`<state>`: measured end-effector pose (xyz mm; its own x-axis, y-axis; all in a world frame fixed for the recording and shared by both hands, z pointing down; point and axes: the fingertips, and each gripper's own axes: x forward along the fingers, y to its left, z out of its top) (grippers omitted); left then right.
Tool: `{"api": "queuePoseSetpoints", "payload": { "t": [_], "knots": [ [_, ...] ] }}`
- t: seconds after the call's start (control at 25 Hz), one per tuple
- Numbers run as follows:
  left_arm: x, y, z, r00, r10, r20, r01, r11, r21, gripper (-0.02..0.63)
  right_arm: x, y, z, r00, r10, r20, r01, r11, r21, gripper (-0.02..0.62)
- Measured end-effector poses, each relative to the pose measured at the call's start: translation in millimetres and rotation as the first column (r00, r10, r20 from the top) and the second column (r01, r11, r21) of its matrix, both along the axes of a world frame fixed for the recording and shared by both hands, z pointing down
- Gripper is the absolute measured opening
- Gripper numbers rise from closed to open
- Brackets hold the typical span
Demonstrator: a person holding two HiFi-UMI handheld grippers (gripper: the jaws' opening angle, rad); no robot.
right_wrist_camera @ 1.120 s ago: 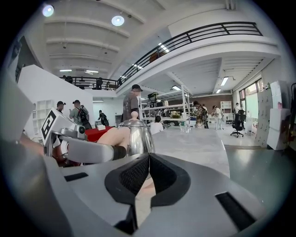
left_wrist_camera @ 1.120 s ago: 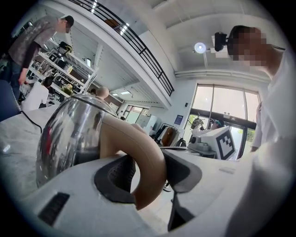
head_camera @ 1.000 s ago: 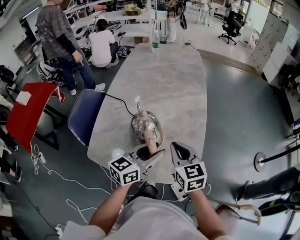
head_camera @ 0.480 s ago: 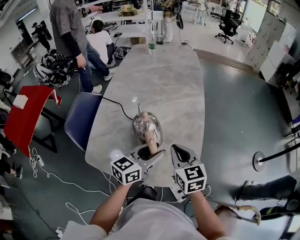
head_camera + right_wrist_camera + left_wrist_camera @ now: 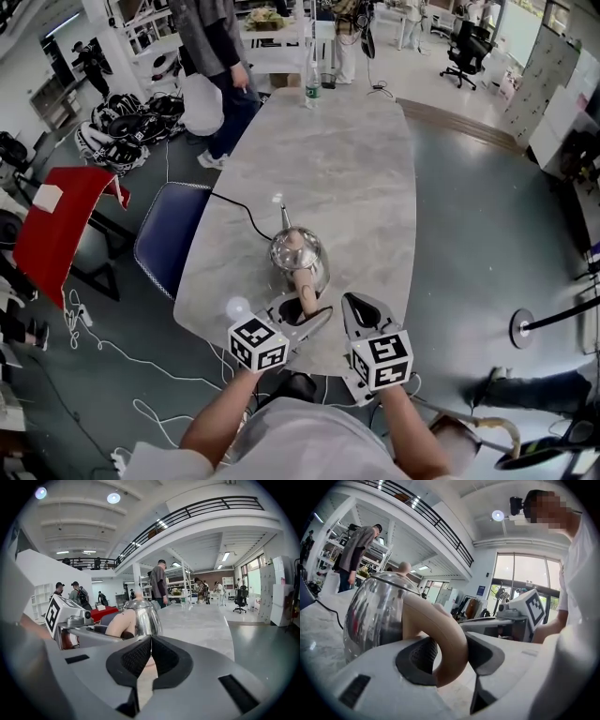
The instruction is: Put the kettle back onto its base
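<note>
Kettle [image 5: 298,255] stands near the table's [image 5: 347,159] near edge, its tan handle [image 5: 440,634] clamped between the wide-set jaws of the left gripper [image 5: 305,314]. The right gripper [image 5: 356,305] hangs just beside it, jaws together and empty. Whether the body sits square on its base I cannot tell; letting go on a tilt could tip it, and a tug on the black cord [image 5: 239,211] could shift it. No brand or label is readable, only square markers on the cubes [image 5: 258,344]
</note>
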<state>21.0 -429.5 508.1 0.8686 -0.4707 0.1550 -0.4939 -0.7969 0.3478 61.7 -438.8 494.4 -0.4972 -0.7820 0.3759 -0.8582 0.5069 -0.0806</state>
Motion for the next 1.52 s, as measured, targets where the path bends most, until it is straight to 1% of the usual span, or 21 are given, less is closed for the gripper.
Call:
{"api": "queuePoseSetpoints", "payload": {
  "t": [0.16, 0.32, 0.6, 0.76, 0.96, 1.12, 1.24, 1.52],
  "knots": [
    [-3.6, 0.3, 5.6, 1.000, -0.009, 0.030, 0.009, 1.000, -0.004, 0.176, -5.0, 0.0, -1.2, 1.000, -0.011, 0.007, 0.011, 1.000, 0.000, 0.005],
    [-7.1, 0.2, 19.8, 0.996, -0.019, 0.083, 0.021, 0.999, -0.025, 0.172, -7.8, 1.2, -2.6, 1.000, -0.016, 0.015, 0.016, 1.000, 0.002, 0.005],
    [-5.5, -0.4, 26.1, 0.994, -0.041, 0.099, 0.044, 0.999, -0.027, 0.173, -5.6, 5.7, 0.9, 1.000, -0.016, 0.022, 0.016, 1.000, 0.004, 0.005],
    [-9.9, 2.2, 34.9, 0.992, -0.082, 0.099, 0.089, 0.994, -0.070, 0.192, -8.2, 10.0, -0.3, 0.999, -0.028, 0.027, 0.027, 1.000, 0.007, 0.005],
    [-23.5, 9.3, 40.1, 0.986, -0.132, 0.101, 0.141, 0.986, -0.089, 0.207, -11.6, 17.4, 1.5, 0.999, -0.040, 0.031, 0.040, 0.999, 0.008, 0.005],
    [-35.6, 19.8, 33.6, 0.980, -0.167, 0.107, 0.177, 0.980, -0.087, 0.207, -15.7, 29.5, -4.3, 0.998, -0.044, 0.038, 0.044, 0.999, 0.009, 0.005],
    [-46.9, 24.0, 28.2, 0.972, -0.211, 0.101, 0.220, 0.972, -0.083, 0.207, -18.9, 36.8, -7.2, 0.997, -0.060, 0.045, 0.059, 0.998, 0.020, 0.005],
    [-62.0, 46.3, 12.8, 0.952, -0.287, 0.106, 0.293, 0.955, -0.052, 0.206, -29.2, 61.2, -10.9, 0.994, -0.093, 0.062, 0.091, 0.995, 0.034, 0.005]
  ]
}}
